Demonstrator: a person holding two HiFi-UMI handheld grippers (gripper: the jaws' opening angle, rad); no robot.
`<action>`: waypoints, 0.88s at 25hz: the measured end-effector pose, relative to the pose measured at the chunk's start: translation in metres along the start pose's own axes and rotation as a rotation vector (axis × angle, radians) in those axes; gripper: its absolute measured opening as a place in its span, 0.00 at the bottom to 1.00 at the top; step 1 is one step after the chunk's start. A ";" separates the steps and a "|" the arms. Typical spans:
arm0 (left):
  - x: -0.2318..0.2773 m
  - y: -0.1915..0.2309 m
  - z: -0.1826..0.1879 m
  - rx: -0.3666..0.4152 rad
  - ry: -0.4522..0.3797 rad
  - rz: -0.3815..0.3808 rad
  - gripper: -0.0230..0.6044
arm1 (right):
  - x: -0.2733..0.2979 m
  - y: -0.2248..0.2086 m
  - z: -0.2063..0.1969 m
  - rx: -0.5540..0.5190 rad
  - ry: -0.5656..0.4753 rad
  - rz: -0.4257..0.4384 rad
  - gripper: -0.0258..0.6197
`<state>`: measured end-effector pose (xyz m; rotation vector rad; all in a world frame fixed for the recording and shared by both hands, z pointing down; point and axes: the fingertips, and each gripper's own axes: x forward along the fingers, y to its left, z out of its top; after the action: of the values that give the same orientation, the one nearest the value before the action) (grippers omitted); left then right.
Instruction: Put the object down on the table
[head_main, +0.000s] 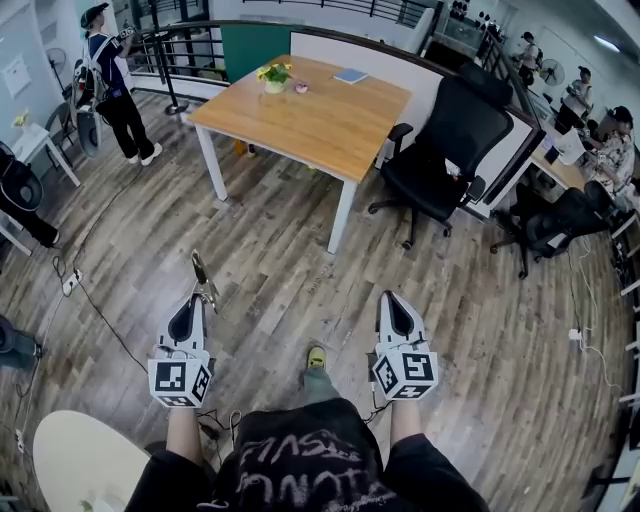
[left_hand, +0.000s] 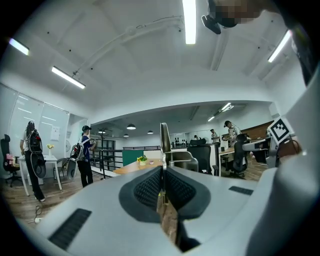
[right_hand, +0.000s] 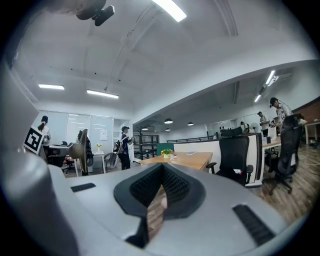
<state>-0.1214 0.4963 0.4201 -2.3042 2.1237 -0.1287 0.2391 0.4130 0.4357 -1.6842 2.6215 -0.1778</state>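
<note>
Black printed shirt (head_main: 300, 470) fills the lower edge, with both tools held out level over the wood floor (head_main: 270, 250). Left tool (head_main: 198, 300) is clamped tight on a slim metal object (head_main: 201, 272) (its shiny end juts past the tips). Right tool (head_main: 390, 298) has its jaws pressed together with nothing between them. Well ahead stands the wooden bench (head_main: 330, 125), a black chair (head_main: 440, 150) just beside it.
</note>
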 end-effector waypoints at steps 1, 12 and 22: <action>0.008 0.003 -0.001 0.000 0.005 0.005 0.06 | 0.008 -0.002 0.000 0.000 0.002 0.001 0.05; 0.114 0.014 0.001 -0.022 0.025 0.035 0.06 | 0.118 -0.047 0.004 0.005 0.023 0.020 0.05; 0.223 0.010 0.005 -0.013 0.048 0.068 0.06 | 0.219 -0.096 0.012 0.015 0.013 0.066 0.05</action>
<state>-0.1137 0.2728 0.4275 -2.2550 2.2297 -0.1717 0.2355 0.1734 0.4435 -1.5946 2.6738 -0.2069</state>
